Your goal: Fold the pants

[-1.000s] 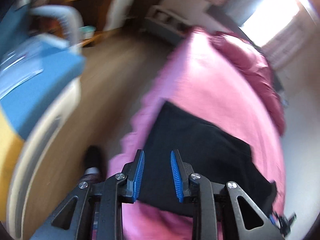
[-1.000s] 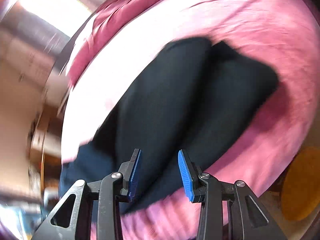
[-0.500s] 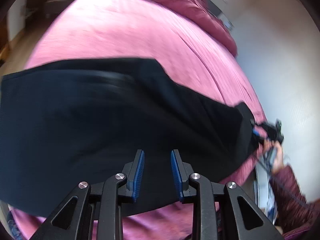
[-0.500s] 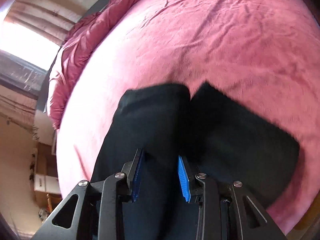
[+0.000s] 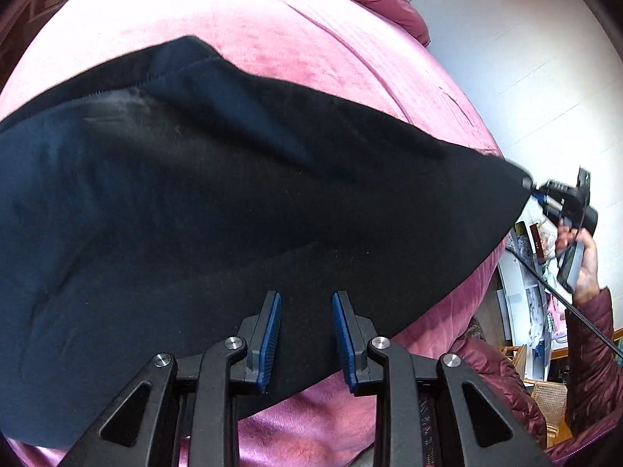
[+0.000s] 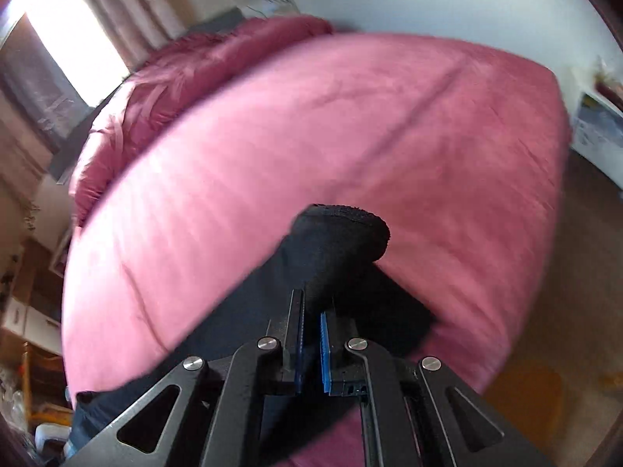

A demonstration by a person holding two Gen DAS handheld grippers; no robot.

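The soft dark pants lie spread across the pink velvety bed. The right gripper pinches a bunched, nubby end of them, lifted off the bed. The left gripper hovers above the pants, fingers apart, empty.

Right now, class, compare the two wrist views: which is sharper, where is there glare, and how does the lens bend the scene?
Left wrist view: sharp, the stitching on the pants is readable and the bed bulges under fisheye curvature. Right wrist view: motion-smeared bedspread, blown-out window at upper left, while the right gripper itself stays crisp, pinching dark cloth.
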